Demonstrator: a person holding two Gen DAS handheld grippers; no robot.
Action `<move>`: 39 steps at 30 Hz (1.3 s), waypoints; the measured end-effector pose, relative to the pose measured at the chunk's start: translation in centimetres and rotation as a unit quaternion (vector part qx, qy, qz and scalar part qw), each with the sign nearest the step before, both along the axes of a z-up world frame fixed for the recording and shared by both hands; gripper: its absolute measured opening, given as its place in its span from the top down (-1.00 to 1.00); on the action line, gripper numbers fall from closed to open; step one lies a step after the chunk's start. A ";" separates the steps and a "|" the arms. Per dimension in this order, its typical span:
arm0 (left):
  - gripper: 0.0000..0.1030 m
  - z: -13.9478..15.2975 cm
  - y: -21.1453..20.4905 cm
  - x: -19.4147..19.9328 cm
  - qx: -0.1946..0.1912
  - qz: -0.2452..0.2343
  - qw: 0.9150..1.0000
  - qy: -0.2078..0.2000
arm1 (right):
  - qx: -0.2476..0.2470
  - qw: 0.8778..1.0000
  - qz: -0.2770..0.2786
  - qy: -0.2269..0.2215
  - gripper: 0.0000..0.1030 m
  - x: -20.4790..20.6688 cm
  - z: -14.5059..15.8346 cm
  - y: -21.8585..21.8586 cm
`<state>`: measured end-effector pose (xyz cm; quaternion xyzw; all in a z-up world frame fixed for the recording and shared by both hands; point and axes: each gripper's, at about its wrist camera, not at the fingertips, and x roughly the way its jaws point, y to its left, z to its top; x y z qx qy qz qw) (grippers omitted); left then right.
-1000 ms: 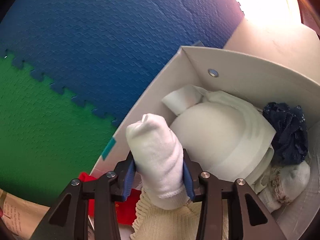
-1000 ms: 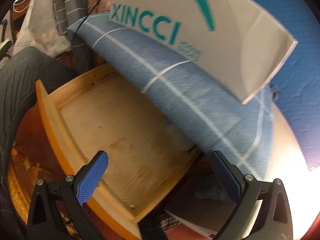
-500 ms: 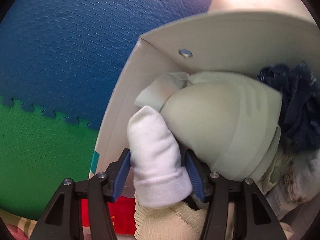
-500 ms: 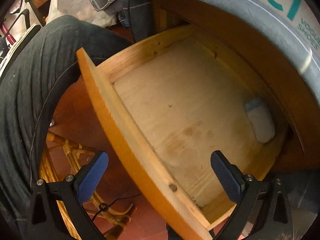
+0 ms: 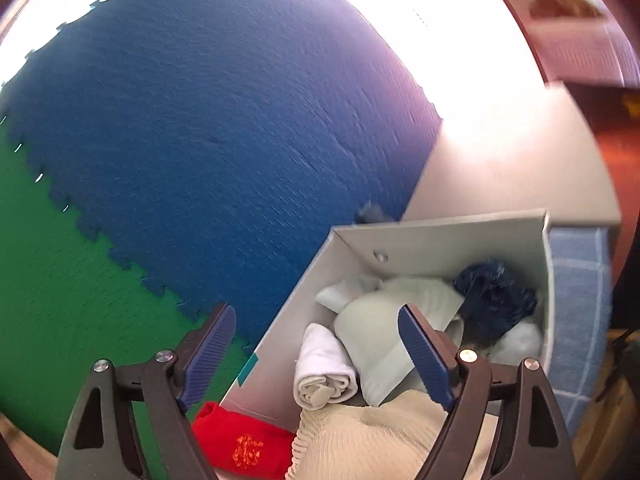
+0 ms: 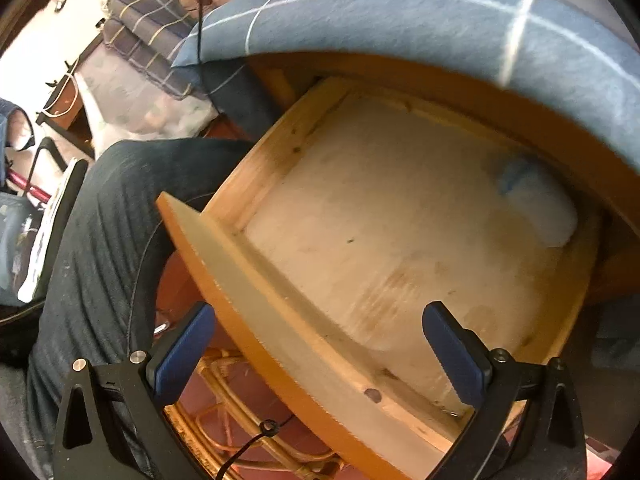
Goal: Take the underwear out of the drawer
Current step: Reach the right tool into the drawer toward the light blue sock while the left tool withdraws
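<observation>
In the left wrist view a rolled white underwear piece (image 5: 325,368) lies inside the white cardboard box (image 5: 440,240), beside a pale bra (image 5: 384,340) and a dark blue garment (image 5: 494,300). My left gripper (image 5: 320,354) hangs above the box's near end, its jaws opening, and the pads touch nothing. In the right wrist view the wooden drawer (image 6: 256,288) stands pulled out. A single white roll with a blue band (image 6: 538,208) rests at its far right corner. My right gripper (image 6: 316,354) is open above the drawer's front edge.
A red cloth (image 5: 244,444) and cream knit fabric (image 5: 360,444) lie at the box's near end. Blue and green foam mats (image 5: 200,120) cover the surface beside the box. A person's trousered leg (image 6: 100,248) sits left of the drawer, a rattan frame (image 6: 248,440) below it.
My left gripper let go of the white roll, which now lies in the box, and it pulled back and up. The right gripper swung down over the open drawer.
</observation>
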<state>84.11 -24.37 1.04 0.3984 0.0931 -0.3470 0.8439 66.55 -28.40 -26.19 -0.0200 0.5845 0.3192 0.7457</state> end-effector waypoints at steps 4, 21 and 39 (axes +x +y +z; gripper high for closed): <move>-0.67 1.8 4.0 1.2 -0.063 0.028 0.997 0.020 | -0.021 0.998 -0.043 -0.030 -1.00 0.8 0.7 -0.8; -0.67 -5.3 20.7 -12.3 -0.227 0.227 0.942 -0.100 | -0.161 0.987 -0.024 0.018 -1.00 3.7 -6.1 -0.6; -0.67 -11.6 20.5 -13.4 -0.244 0.228 0.941 -0.049 | -0.508 0.799 0.188 -0.262 -0.97 1.4 -11.5 4.7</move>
